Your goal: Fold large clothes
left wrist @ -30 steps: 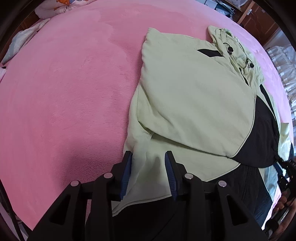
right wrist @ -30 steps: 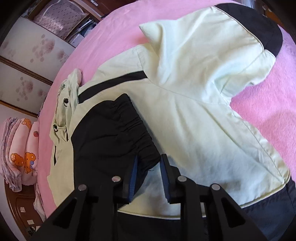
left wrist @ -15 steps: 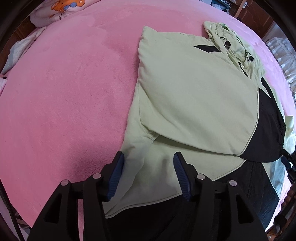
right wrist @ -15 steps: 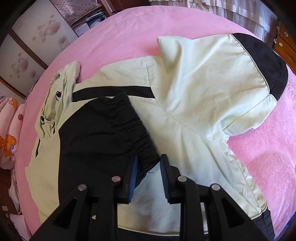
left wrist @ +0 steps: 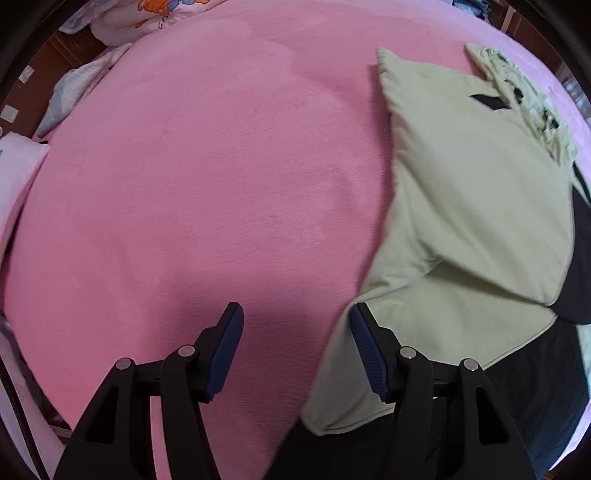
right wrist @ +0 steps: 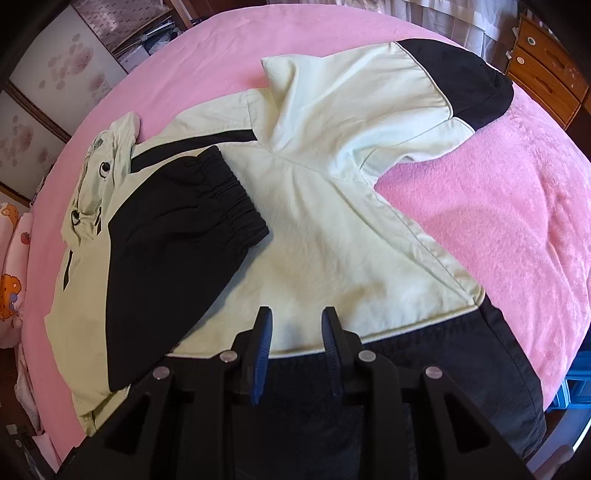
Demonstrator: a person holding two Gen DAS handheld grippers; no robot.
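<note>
right wrist view: a soft, limp jacket [right wrist: 332, 229] lies on the pink bed [right wrist: 498, 221], one sleeve at 1 o'clock; right gripper [right wrist: 295, 325] hovers narrowly parted, empty; left gripper [left wrist: 295, 332] gapes empty. best pinched at hem corners.

We find no text, number or brand that we can read. The pillow [left wrist: 162, 13] at the top of the left wrist view has a cartoon print with some small marks, perhaps letters, but they are too blurred to read.
</note>
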